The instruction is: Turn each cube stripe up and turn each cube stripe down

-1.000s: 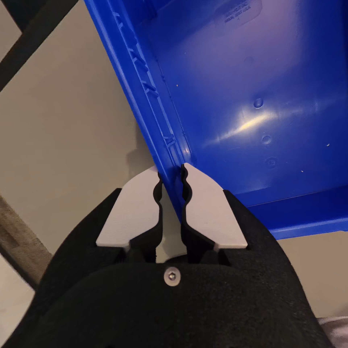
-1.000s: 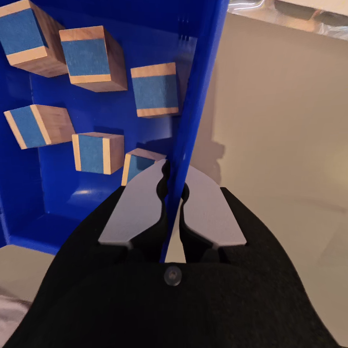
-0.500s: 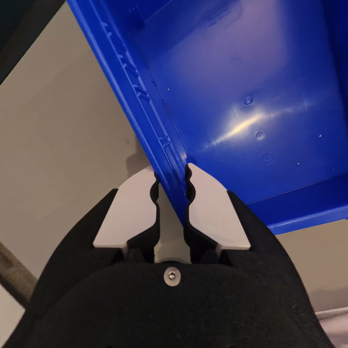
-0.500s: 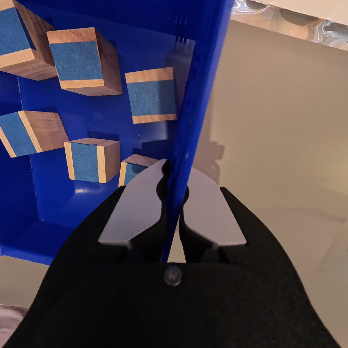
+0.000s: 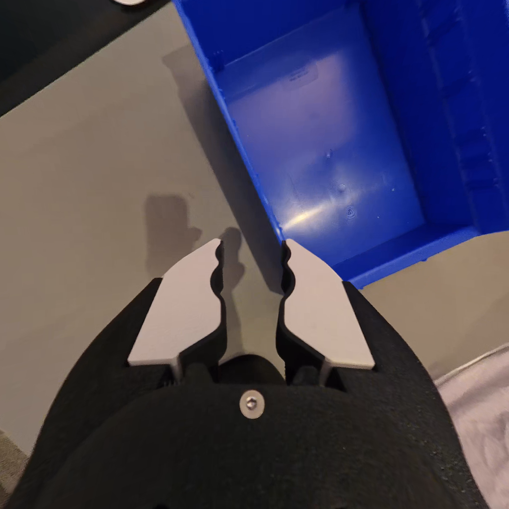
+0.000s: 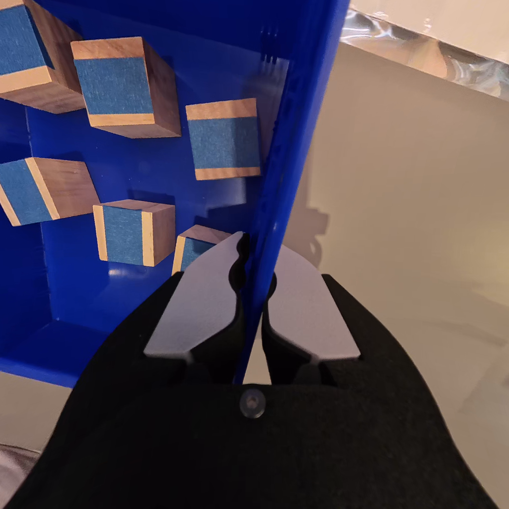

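A blue plastic bin stands on a beige table. In the left wrist view this section of it holds nothing. My left gripper is open and empty, just outside the bin's near left corner, with its right fingertip at the corner. In the right wrist view, several wooden cubes lie in the bin with blue stripes up, among them one against the right wall and one nearer me. My right gripper is shut on the bin's right wall. Its left finger partly hides a cube.
The beige table stretches left of the bin to a dark edge at the far left. A pale cloth lies at the near right. A shiny foil-like strip runs along the table's far right edge.
My left gripper has opened, let go of the bin's left wall and pulled back toward the near corner. My right gripper still grips the right wall; the bin has shifted slightly.
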